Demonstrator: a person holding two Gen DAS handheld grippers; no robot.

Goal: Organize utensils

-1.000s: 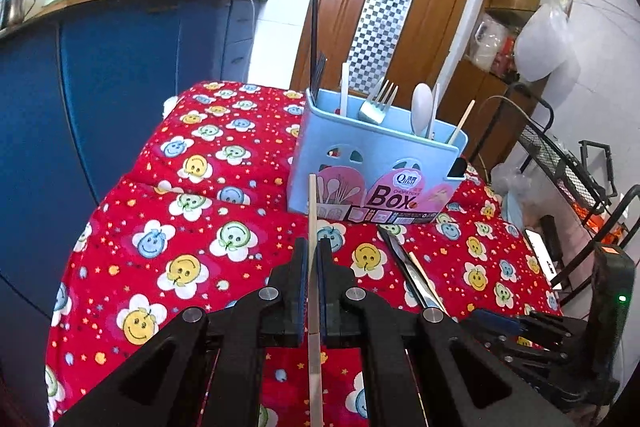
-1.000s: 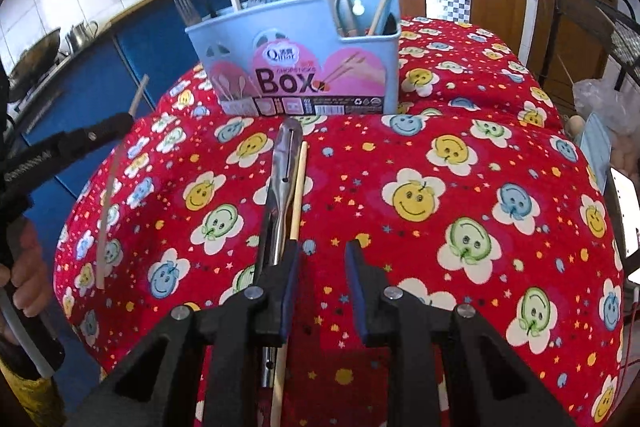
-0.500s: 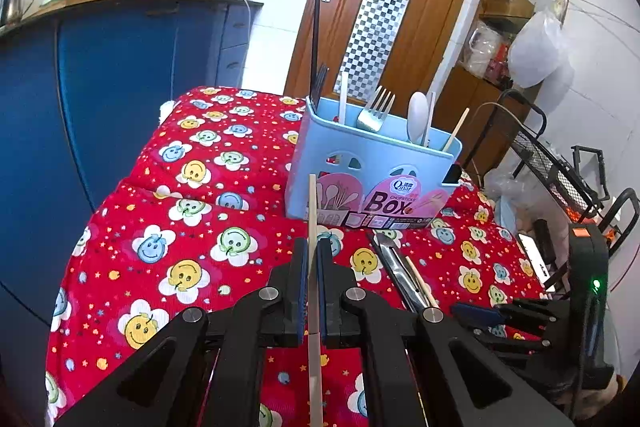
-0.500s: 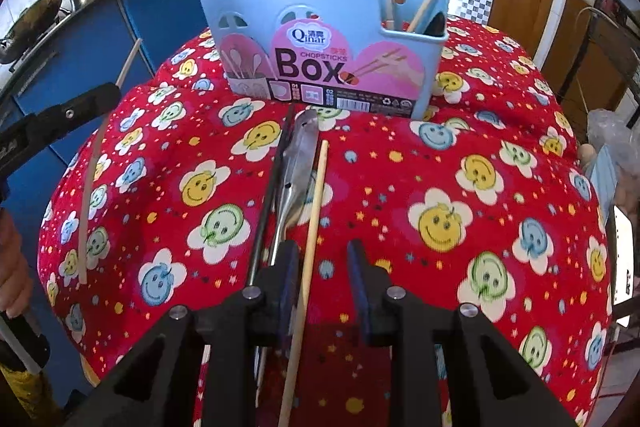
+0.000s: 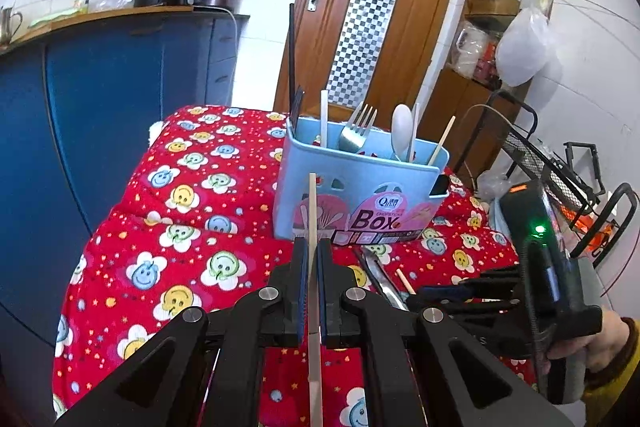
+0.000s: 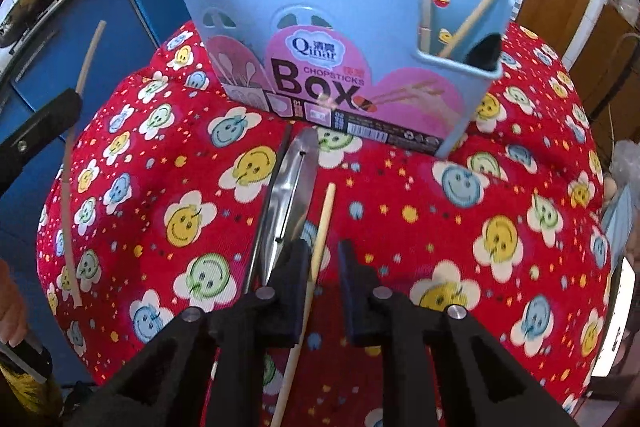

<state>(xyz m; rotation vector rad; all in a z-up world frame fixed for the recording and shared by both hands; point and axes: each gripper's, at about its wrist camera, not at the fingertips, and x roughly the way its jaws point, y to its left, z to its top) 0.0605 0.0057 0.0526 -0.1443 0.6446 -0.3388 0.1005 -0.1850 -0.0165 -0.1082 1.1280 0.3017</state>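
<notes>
A light blue utensil box (image 5: 360, 187) (image 6: 344, 39) stands on the red smiley tablecloth, holding forks, a white spoon and chopsticks. My left gripper (image 5: 313, 255) is shut on a pale wooden chopstick (image 5: 313, 211), held above the cloth in front of the box; the chopstick also shows at the left of the right wrist view (image 6: 74, 187). My right gripper (image 6: 324, 255) is open, low over the cloth, its fingers either side of a second wooden chopstick (image 6: 320, 239) lying there. Metal tongs (image 6: 288, 199) and a black chopstick lie just left of it.
The table (image 5: 180, 227) drops off at its left and near edges. Blue kitchen cabinets (image 5: 100, 87) stand to the left, a wooden door (image 5: 368, 7) behind, and a wire rack (image 5: 540, 163) to the right.
My right gripper has moved forward and down along the lying chopstick towards the box. My left gripper has kept hold of its chopstick, shifting only slightly.
</notes>
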